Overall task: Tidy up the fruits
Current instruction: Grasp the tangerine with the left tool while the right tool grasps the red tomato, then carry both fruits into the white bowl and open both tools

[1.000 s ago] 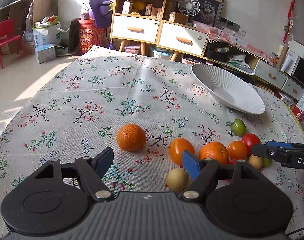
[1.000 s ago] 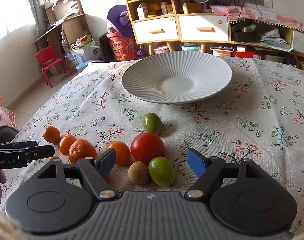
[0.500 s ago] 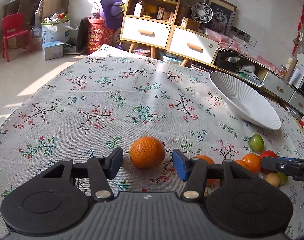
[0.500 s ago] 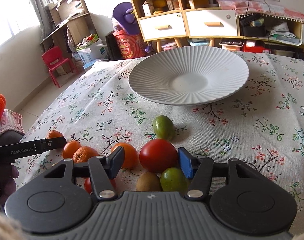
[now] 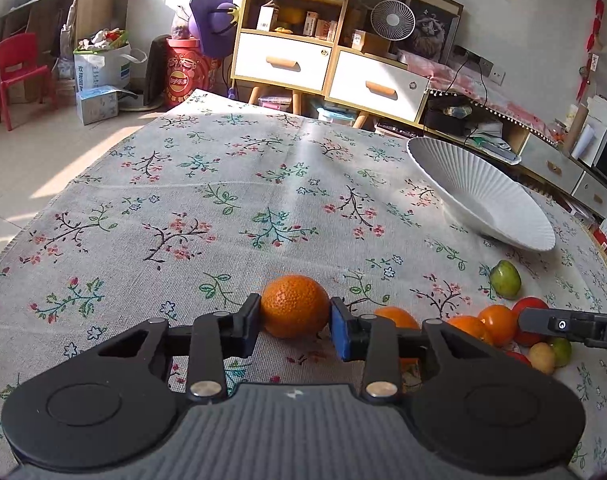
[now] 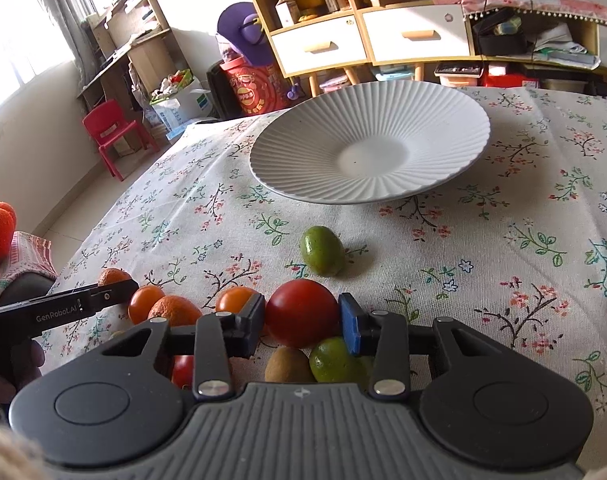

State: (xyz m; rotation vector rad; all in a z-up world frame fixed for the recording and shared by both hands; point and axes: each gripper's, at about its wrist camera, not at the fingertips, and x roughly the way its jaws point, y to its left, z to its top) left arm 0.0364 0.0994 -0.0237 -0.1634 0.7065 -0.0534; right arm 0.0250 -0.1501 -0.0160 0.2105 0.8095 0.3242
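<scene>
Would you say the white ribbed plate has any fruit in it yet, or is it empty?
Empty. In the right wrist view the white ribbed plate shows only its bare ridged surface; the fruits lie on the tablecloth in front of it.

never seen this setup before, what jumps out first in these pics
Each gripper has closed on a fruit: the left gripper clamps an orange near the table's front edge, the right gripper a red tomato in the cluster of small fruits. Beyond them a big ribbed white plate sits empty on the floral tablecloth, with one green fruit lying alone before it.
</scene>
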